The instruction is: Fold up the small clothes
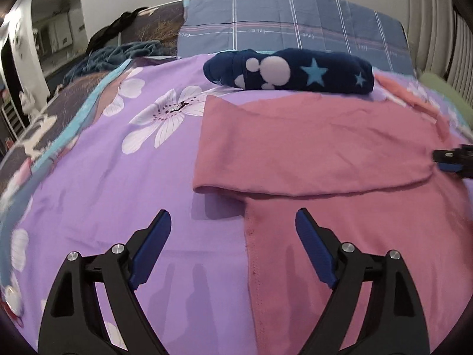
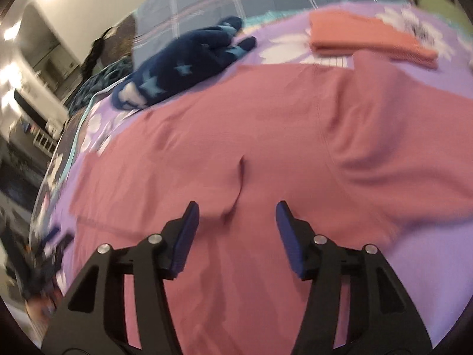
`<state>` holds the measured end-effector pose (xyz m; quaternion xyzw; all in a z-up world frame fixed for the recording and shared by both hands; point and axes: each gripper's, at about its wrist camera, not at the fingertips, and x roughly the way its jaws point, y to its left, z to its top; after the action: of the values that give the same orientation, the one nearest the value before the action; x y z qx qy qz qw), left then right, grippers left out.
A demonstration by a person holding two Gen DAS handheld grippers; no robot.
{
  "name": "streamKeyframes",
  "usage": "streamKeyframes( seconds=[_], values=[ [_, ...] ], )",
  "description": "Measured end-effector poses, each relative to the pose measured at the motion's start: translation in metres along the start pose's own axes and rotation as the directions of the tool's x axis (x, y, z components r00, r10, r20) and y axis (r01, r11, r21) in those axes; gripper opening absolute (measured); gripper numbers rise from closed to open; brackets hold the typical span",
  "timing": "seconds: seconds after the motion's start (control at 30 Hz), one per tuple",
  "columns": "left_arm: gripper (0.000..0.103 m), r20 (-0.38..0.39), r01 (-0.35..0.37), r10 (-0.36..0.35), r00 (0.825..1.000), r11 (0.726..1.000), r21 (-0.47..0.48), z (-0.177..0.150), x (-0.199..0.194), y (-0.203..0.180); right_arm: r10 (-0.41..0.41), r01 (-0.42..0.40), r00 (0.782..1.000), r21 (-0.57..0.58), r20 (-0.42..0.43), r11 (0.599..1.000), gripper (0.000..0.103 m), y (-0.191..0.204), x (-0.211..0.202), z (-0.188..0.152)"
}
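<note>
Left tongs point(image 1: 233, 226): jaws are held spread above the bedsheet, nothing is pinched; the garment's edge lies below them.
Right tongs point(image 2: 236, 217): jaws are held apart over the garment, nothing is gripped.
Pink garment point(image 1: 310, 145): laid flat on the purple floral bedsheet point(image 1: 124, 183), one sleeve folded across.
Navy star-print garment point(image 1: 289, 69): folded, placed beyond the pink garment.
Orange garment point(image 2: 363, 37): folded, placed at the far right.

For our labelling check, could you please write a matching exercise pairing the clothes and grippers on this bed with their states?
Things:
1. pink garment
2. navy star garment
3. orange garment
4. left gripper

States:
A. open, holding nothing
B. rolled up at the far end of the bedsheet
C. spread out, one part folded over
D. folded flat, beyond the pink one

Pairs: 1-C, 2-B, 3-D, 4-A
</note>
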<state>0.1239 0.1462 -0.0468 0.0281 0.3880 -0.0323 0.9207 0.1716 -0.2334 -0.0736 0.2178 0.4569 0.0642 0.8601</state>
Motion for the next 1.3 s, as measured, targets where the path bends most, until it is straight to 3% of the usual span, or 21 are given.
streamKeyframes(
  seconds=[0.1,0.13,0.17,0.23,0.27,0.33,0.4,0.5,0.63,0.7,0.77,0.83,0.93,1.0,1.03,1.07,1.1,1.13,1.2,1.3],
  values=[
    [0.086,0.023,0.129,-0.129,0.991,0.991,0.027,0.005,-0.011,-0.022,0.030,-0.030,1.000,0.016,-0.002,0.999,0.061,0.004,0.011,0.016],
    [0.084,0.021,0.164,-0.166,0.986,0.985,0.058,0.005,-0.012,-0.035,0.031,-0.031,0.999,0.003,-0.014,1.000,0.057,0.007,0.014,0.021],
    [0.071,0.020,0.215,-0.219,0.975,0.969,0.123,0.004,-0.015,-0.058,0.030,-0.030,0.999,-0.012,-0.027,0.999,0.043,0.010,0.017,0.024],
    [0.052,0.003,0.286,-0.293,0.956,0.934,0.216,0.003,-0.015,-0.095,0.031,-0.036,0.996,-0.051,-0.088,0.998,0.028,0.017,0.026,0.029],
    [0.050,-0.011,0.317,-0.324,0.946,0.914,0.252,0.002,-0.014,-0.113,0.031,-0.038,0.994,-0.061,-0.107,0.997,0.021,0.019,0.026,0.031],
    [0.050,-0.017,0.345,-0.361,0.932,0.875,0.340,0.002,-0.012,-0.151,0.025,-0.035,0.992,-0.081,-0.124,0.996,0.014,0.020,0.025,0.033],
    [0.050,-0.002,0.329,-0.363,0.932,0.844,0.423,0.003,-0.007,-0.183,0.011,-0.025,0.993,-0.115,-0.119,0.993,0.010,0.022,0.020,0.038],
    [0.055,-0.037,0.356,-0.386,0.922,0.803,0.478,0.009,0.009,-0.222,-0.005,-0.016,0.993,-0.171,-0.121,0.985,0.002,0.027,0.013,0.045],
    [0.056,-0.057,0.296,-0.314,0.948,0.799,0.523,0.016,0.035,-0.248,0.009,-0.035,0.991,-0.197,-0.133,0.980,0.002,0.028,0.008,0.054],
    [0.034,-0.098,0.317,-0.309,0.946,0.819,0.478,0.024,0.048,-0.246,0.009,-0.035,0.991,-0.194,-0.130,0.980,0.002,0.027,0.008,0.058],
    [0.004,-0.129,0.380,-0.359,0.925,0.842,0.383,0.037,0.054,-0.232,0.011,-0.037,0.991,-0.195,-0.130,0.980,0.002,0.025,0.009,0.060],
    [0.004,-0.138,0.420,-0.397,0.908,0.852,0.314,0.045,0.054,-0.219,0.003,-0.029,0.992,-0.198,-0.128,0.980,0.002,0.021,0.010,0.059],
    [0.003,-0.143,0.489,-0.467,0.873,0.834,0.257,0.052,0.046,-0.208,0.018,-0.039,0.991,-0.164,-0.130,0.986,0.002,0.015,0.011,0.060],
    [0.004,-0.125,0.479,-0.463,0.877,0.834,0.275,0.054,0.038,-0.209,0.044,-0.062,0.989,-0.122,-0.142,0.991,0.005,0.010,0.009,0.059],
    [0.004,-0.120,0.474,-0.460,0.880,0.833,0.286,0.052,0.034,-0.212,0.058,-0.074,0.986,-0.099,-0.154,0.992,0.018,0.007,0.009,0.058],
    [0.004,-0.118,0.469,-0.456,0.882,0.831,0.299,0.051,0.033,-0.214,0.077,-0.089,0.982,-0.061,-0.170,0.994,0.047,0.002,0.009,0.056],
    [0.004,-0.119,0.464,-0.451,0.885,0.829,0.311,0.050,0.033,-0.216,0.095,-0.101,0.981,-0.029,-0.168,0.994,0.057,-0.003,0.008,0.054],
    [0.004,-0.126,0.463,-0.448,0.885,0.827,0.320,0.047,0.034,-0.218,0.104,-0.107,0.981,-0.011,-0.165,0.994,0.060,-0.005,0.007,0.053],
    [0.004,-0.137,0.464,-0.445,0.885,0.825,0.321,0.042,0.038,-0.222,0.121,-0.121,0.976,0.013,-0.183,0.993,0.059,-0.008,0.008,0.051],
    [0.004,-0.147,0.469,-0.445,0.883,0.826,0.313,0.040,0.042,-0.221,0.145,-0.135,0.963,0.056,-0.227,0.989,0.049,-0.009,0.016,0.050]
  ],
)
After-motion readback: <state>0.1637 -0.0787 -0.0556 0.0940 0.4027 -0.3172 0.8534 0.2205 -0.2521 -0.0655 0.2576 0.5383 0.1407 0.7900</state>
